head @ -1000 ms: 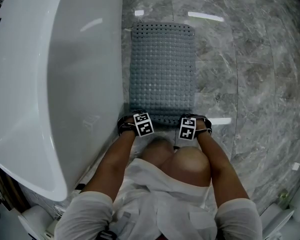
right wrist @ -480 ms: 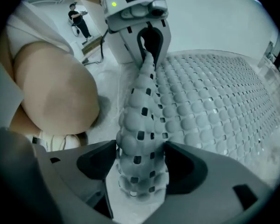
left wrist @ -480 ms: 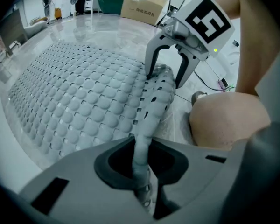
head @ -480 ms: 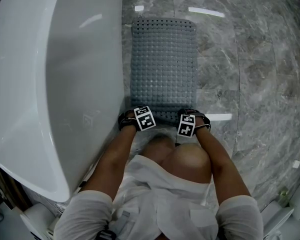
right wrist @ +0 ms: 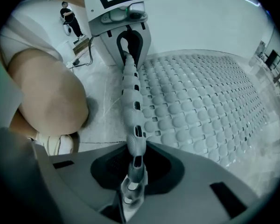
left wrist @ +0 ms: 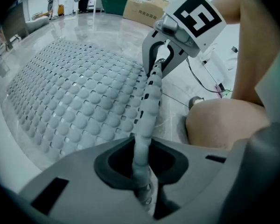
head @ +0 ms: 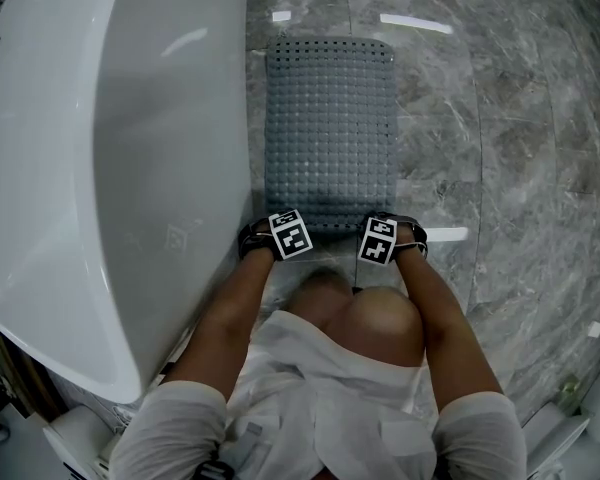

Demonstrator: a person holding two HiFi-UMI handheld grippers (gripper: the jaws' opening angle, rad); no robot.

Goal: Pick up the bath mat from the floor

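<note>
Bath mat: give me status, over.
Left gripper shut on bath mat near edge. Right gripper jaws just closed onto same edge. Mat otherwise flat on floor. Bathtub close alongside.

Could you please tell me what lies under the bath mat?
Grey marble floor shows beside the bath mat and below its lifted near edge; whatever lies beneath the rest is covered.

Marble floor (head: 510,118) carries a grey bath mat (head: 330,118) beside a white tub (head: 110,168).
</note>
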